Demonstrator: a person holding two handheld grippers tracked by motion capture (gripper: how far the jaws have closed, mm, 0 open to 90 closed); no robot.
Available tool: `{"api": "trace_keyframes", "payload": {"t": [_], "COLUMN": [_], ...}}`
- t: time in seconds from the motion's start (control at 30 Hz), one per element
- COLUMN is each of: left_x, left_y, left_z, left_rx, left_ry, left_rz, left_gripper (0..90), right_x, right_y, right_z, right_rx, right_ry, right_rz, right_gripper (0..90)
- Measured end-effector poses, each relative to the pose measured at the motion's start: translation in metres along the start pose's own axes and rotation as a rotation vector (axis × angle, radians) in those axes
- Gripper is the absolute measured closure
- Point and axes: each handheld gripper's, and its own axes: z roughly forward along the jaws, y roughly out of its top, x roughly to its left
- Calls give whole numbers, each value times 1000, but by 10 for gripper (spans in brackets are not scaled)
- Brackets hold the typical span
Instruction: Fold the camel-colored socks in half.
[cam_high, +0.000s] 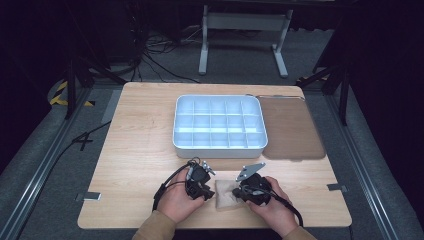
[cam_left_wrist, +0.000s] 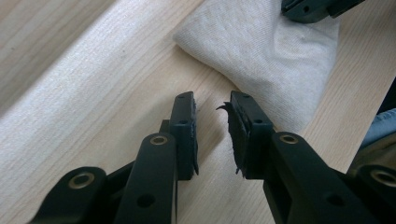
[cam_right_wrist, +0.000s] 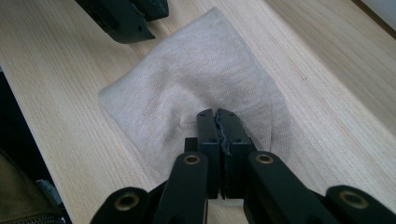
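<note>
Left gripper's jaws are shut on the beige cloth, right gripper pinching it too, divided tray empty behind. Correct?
Not quite. The left gripper is open, its jaws apart over bare table beside the beige cloth, per the left gripper view. The right gripper does pinch it; the divided tray is empty.

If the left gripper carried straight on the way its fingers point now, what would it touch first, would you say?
Most likely the beige cloth. The left gripper stands open over bare table, and the cloth's near edge lies just ahead of its fingers. Depth is hard to judge, so it might brush the wood first.
</note>
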Motion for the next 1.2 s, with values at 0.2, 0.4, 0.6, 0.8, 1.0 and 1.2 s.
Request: {"api": "trace_keyframes", "payload": {"t": [0.2, 0.4, 0.6, 0.8, 1.0, 1.2], "left_x": [0, -4, -9, -12, -22, -35], "left_y": [0, 1, 5, 8, 13, 20], "left_z": [3, 5, 7, 5, -1, 3], "left_rx": [-5, -17, -51, -83, -164, -169], "left_ry": [-9, -19, 0, -13, -33, -49], "left_rz": [2, 8, 51, 63, 114, 170], "left_gripper": [725, 746, 773, 785, 799, 796], "right_x": [0, 0, 0, -2, -1, 7], "right_y": [-1, -1, -2, -5, -5, -6], "right_z": [0, 0, 0, 0, 0, 0], "right_rx": [-4, -7, -16, -29, -33, -41], "right_ry": [-3, -1, 3, 12, 5, -28], "right_rz": [1, 2, 11, 23, 19, -18], "right_gripper": [890, 889, 890, 889, 889, 887]}}
